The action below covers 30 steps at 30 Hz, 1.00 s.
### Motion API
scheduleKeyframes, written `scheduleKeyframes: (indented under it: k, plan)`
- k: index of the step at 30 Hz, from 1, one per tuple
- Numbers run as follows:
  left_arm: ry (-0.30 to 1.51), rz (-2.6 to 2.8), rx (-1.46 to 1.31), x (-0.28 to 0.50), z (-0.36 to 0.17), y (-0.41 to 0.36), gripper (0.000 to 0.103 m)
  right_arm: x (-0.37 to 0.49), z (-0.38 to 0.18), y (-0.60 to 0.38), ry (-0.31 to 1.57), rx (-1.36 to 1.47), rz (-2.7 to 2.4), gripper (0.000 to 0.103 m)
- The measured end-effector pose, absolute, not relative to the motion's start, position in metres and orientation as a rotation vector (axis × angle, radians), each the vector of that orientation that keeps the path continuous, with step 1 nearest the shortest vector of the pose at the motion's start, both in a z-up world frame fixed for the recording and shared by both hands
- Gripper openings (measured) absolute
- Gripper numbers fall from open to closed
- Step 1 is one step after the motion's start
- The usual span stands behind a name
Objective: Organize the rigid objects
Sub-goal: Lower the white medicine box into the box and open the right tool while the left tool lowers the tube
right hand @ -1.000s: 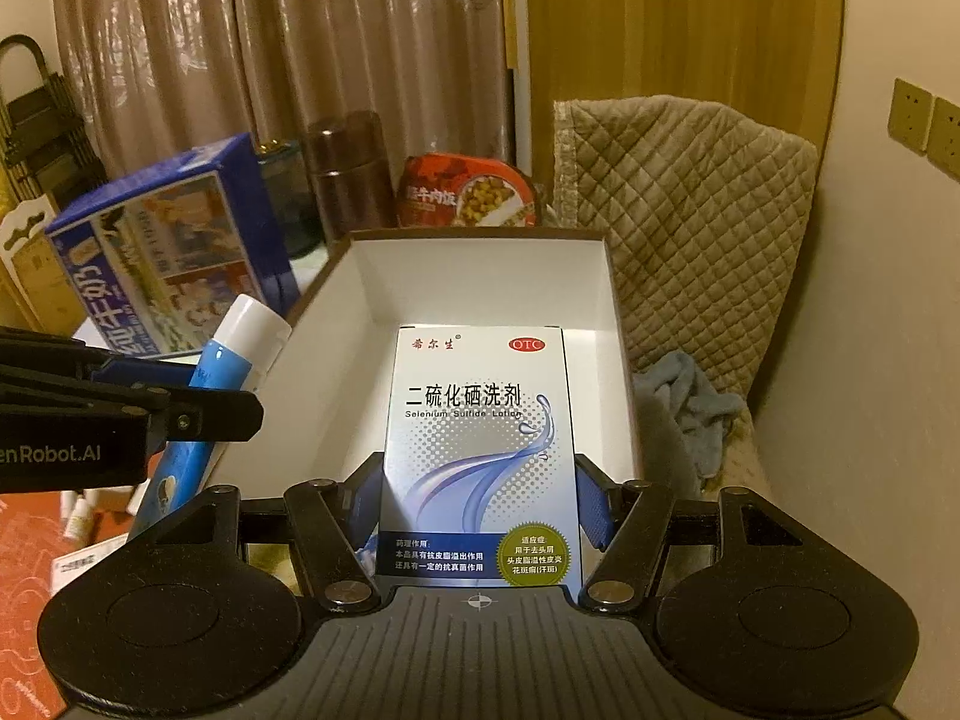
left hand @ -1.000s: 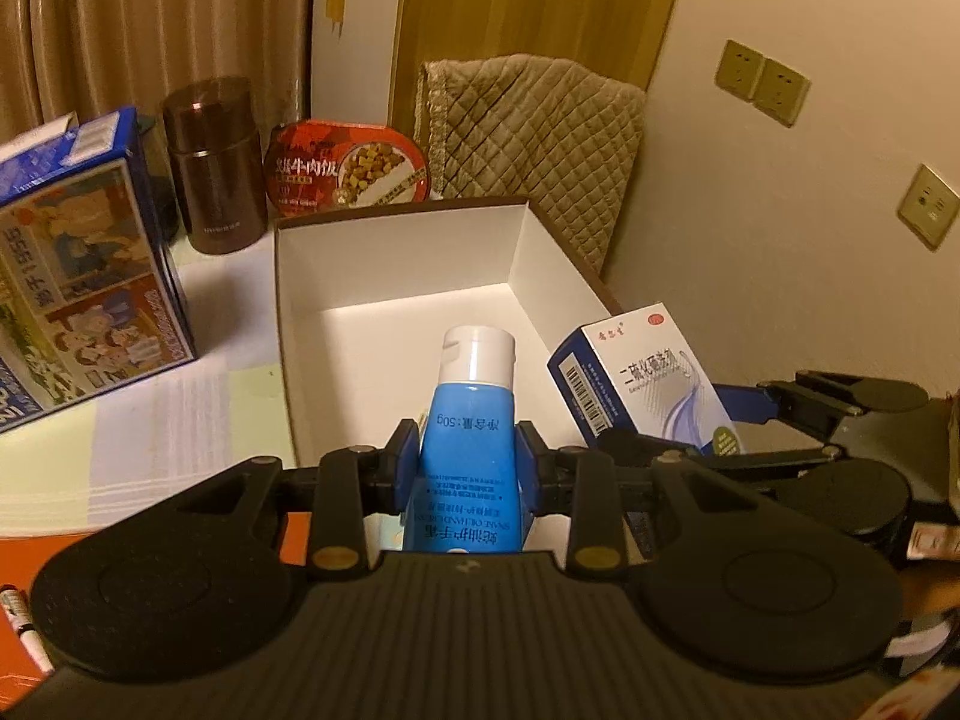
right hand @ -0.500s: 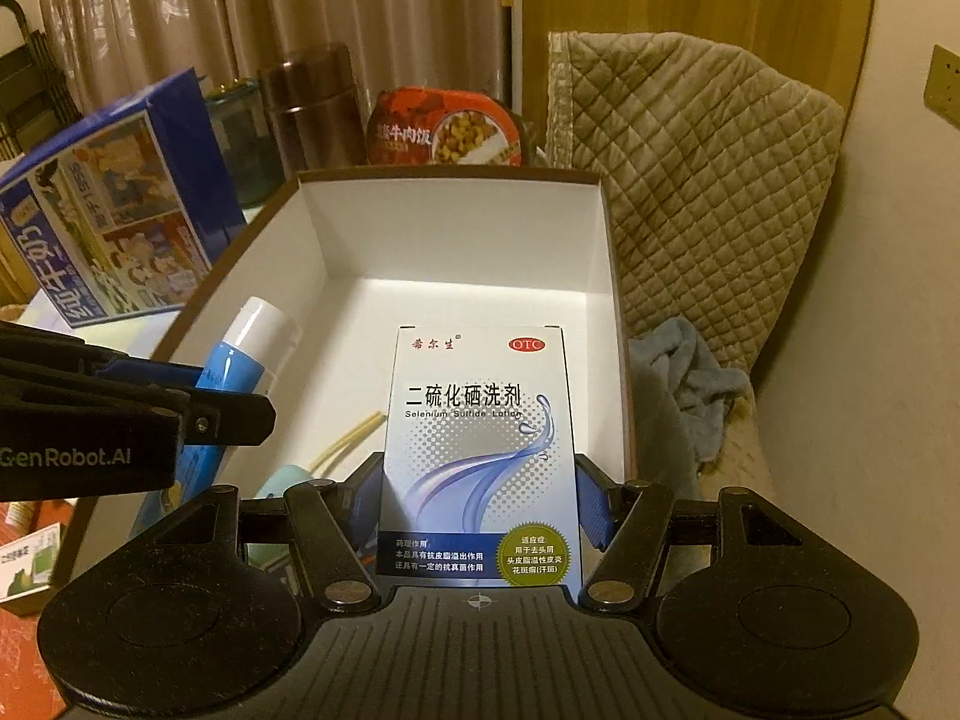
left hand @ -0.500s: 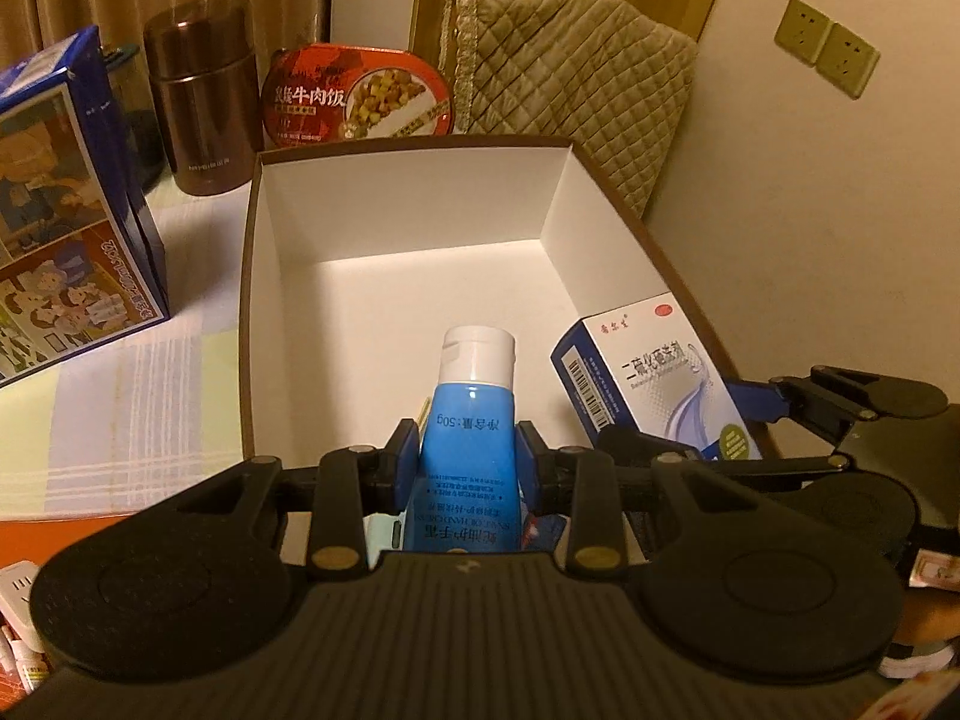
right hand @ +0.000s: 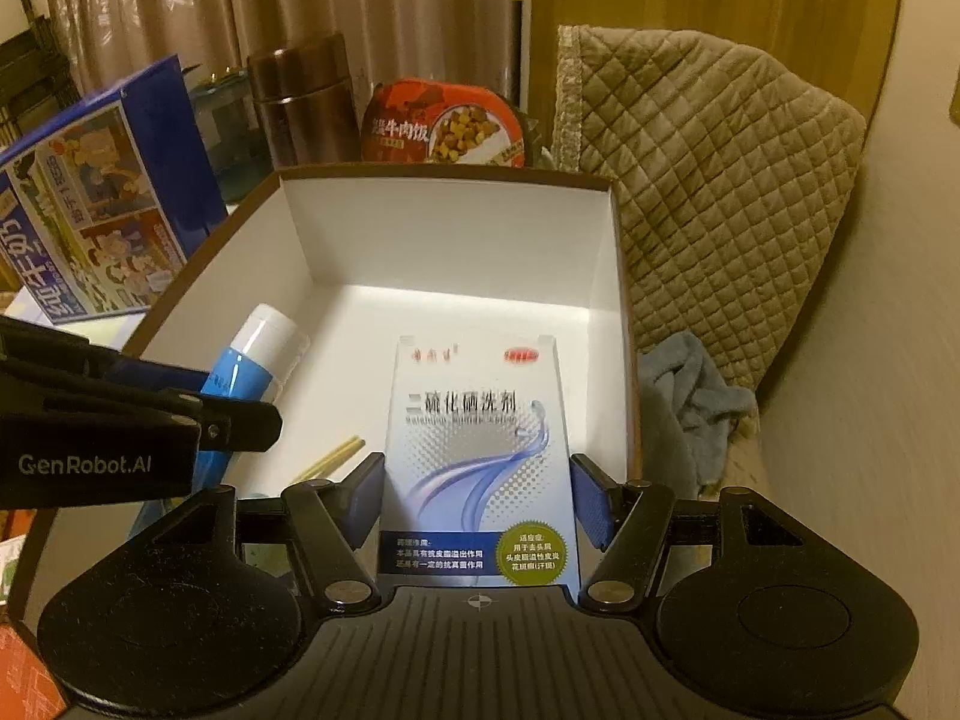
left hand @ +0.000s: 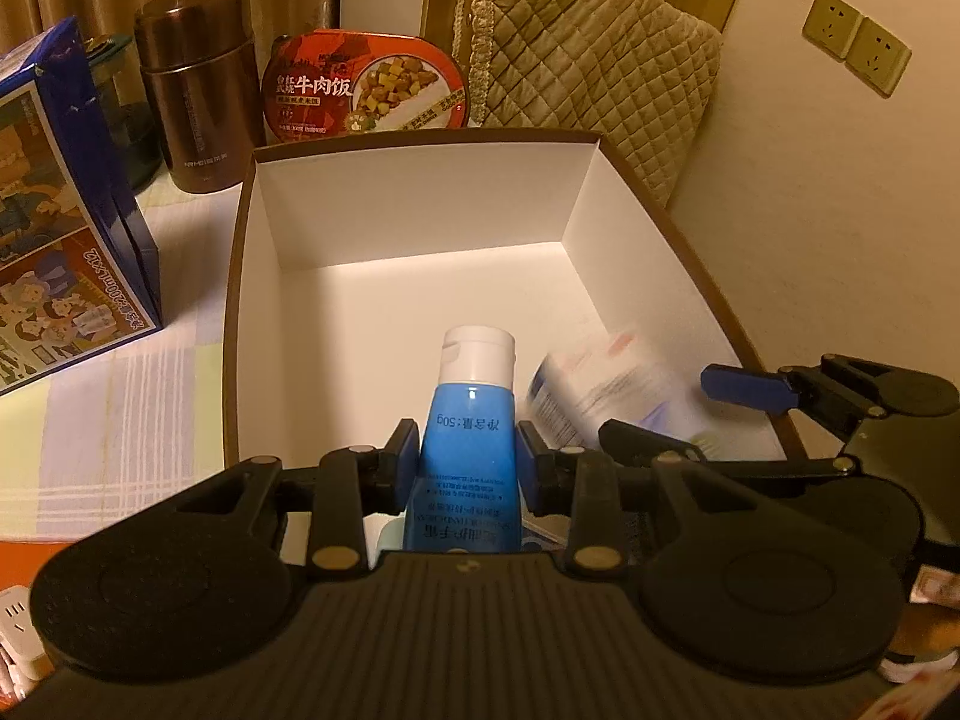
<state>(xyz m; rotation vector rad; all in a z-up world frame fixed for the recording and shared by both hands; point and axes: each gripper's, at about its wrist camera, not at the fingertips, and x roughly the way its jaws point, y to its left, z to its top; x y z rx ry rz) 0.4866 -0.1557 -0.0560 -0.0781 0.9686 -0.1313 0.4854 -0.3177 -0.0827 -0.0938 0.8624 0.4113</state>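
- Left gripper (left hand: 468, 456): jaws pinching the blue tube (left hand: 474, 414) at mid-body, a blue pad pressed to each side.
- Tube pointing forward out of the jaws, white cap ahead of the pads, hanging over the floor of the white box (left hand: 420, 222) near its close end.
- Printed on the tube just ahead of the pads: "净含量:50g"; smaller lines behind the pads too small to read.
- Right gripper (right hand: 478, 498): jaws set wide and pinching the medicine carton (right hand: 480, 420) by its two long edges, low on the carton.
- Carton standing forward of the jaws with its printed face to the camera, over the right side of the same box; upper half blurred.
- On the carton: large black characters, smeared, roughly "二硫化硒洗剂"; a blue band of white text and a green round label between the pads.
- "GenRobot.AI" in pale letters on the left gripper's side, left of the right jaws.
- Beyond the box, on the worktop: a red meal tray (left hand: 366, 84) marked "牛肉饭", a brown flask (left hand: 198, 84), and a blue milk pack (left hand: 66, 228) marked "200mL×12".
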Motion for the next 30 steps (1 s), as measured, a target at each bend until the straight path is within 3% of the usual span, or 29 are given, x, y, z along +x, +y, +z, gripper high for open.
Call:
scheduleKeyframes:
  k: [30]
  plan:
    - [0.982,-0.172,-0.058,0.480,-0.058,-0.147,0.035,0.471,-0.076,-0.320,0.880,-0.046,0.421,0.064]
